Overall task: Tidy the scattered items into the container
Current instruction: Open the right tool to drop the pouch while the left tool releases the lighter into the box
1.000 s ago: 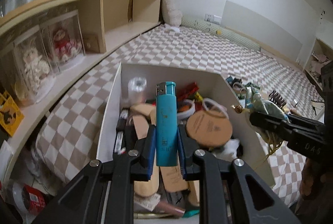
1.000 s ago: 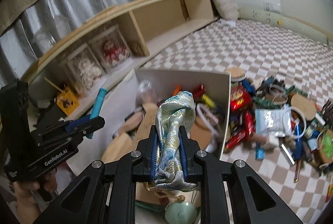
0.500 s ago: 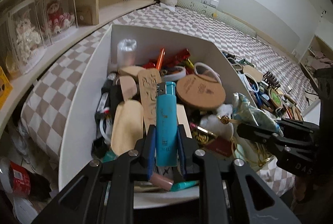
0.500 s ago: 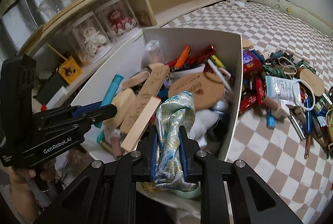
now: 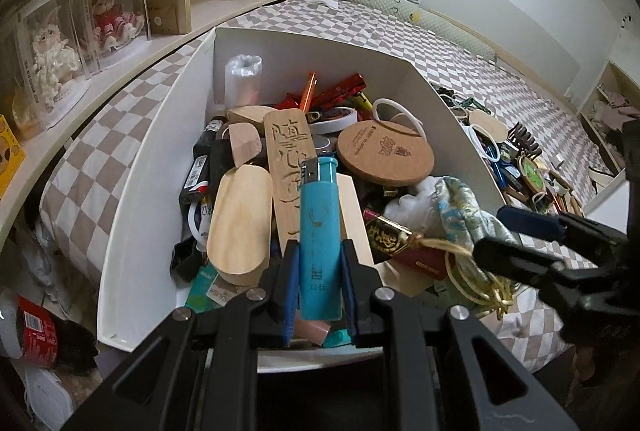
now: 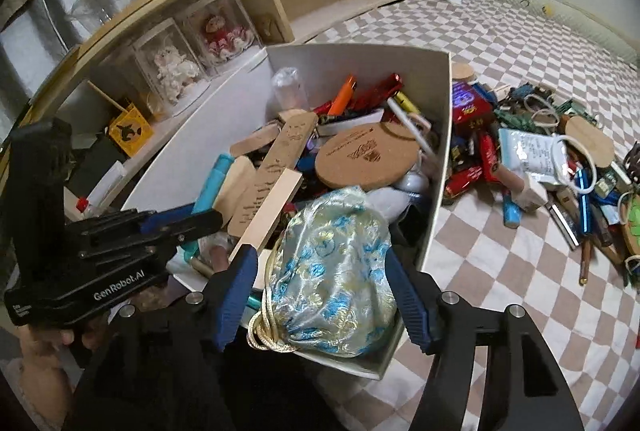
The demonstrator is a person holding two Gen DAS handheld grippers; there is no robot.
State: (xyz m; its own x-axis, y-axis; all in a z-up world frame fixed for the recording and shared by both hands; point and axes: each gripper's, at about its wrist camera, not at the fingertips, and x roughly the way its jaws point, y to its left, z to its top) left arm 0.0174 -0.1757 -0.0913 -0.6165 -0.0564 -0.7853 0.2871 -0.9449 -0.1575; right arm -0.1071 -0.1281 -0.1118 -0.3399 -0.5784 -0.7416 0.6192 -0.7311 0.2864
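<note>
A white box [image 5: 152,191] on the checkered bed is full of items: a cork coaster [image 5: 384,151], wooden pieces, pens. My left gripper [image 5: 319,263] is shut on a teal lighter [image 5: 319,231] and holds it just above the box's near end. My right gripper [image 6: 320,271] is open, its jaws spread wide on both sides of a blue-and-gold brocade pouch [image 6: 332,271] that lies at the box's near right corner. The pouch also shows in the left wrist view [image 5: 460,215], next to the right gripper [image 5: 532,235]. The left gripper shows in the right wrist view [image 6: 184,219].
A pile of scattered items [image 6: 540,159] lies on the checkered cover [image 6: 500,271] right of the box: packets, pens, cables, a wooden disc [image 6: 588,143]. A wooden shelf [image 5: 120,43] with boxed dolls runs along the left. A red can [image 5: 36,331] sits on the floor.
My right gripper has opened and let go of the pouch, which now lies in the box. Both grippers have dropped closer to the box. The left still holds the lighter.
</note>
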